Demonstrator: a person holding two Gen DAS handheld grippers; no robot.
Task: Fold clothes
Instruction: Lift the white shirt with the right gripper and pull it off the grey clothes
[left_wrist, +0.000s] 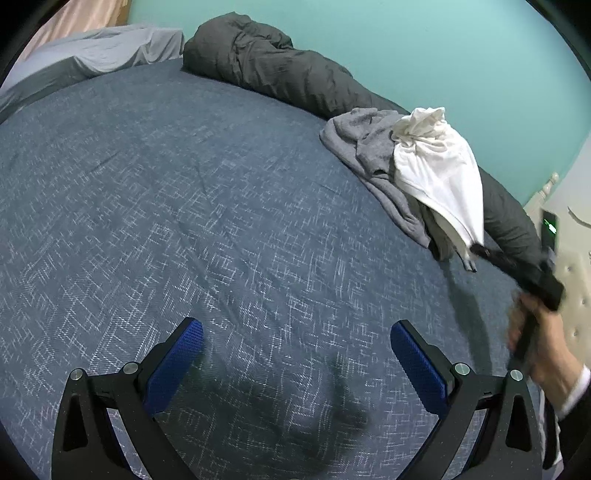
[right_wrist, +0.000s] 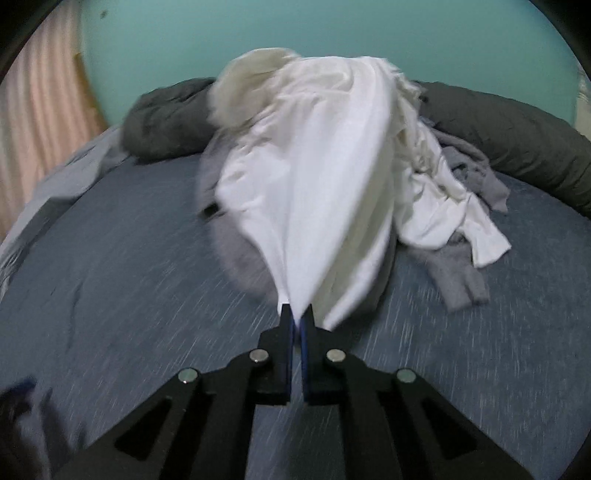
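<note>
Right gripper (right_wrist: 297, 314): jaws pinched tight on an edge of the white garment (right_wrist: 325, 177), cloth stretched taut from the tips up to the pile; view blurred.
Right gripper, seen from the left wrist (left_wrist: 476, 248): at the lower tip of the white garment (left_wrist: 439, 173), held by a hand (left_wrist: 543, 343) at the right edge of the view with a white cuff showing.
Left gripper (left_wrist: 297, 354): jaws wide apart, nothing between them, blue pads (left_wrist: 173, 365) facing in, over bare bedsheet.
White garment: on top of the clothes pile at the far side of the bed, one part pulled toward the right gripper, the rest crumpled and draped over the grey one.
Grey garment (left_wrist: 365, 155): crumpled under and beside the white one, lying on the bed; a sleeve-like end sticks out at right in the right wrist view (right_wrist: 458, 280).
Bed (left_wrist: 184, 206): blue sheet with white flecked pattern, mostly bare.
Dark grey duvet (left_wrist: 266, 70): rolled along the far edge against the teal wall (left_wrist: 406, 44), just behind the pile.
Pillow (left_wrist: 96, 51): light grey, at far left corner.
Curtain (right_wrist: 40, 122): pinkish, left of wall.
</note>
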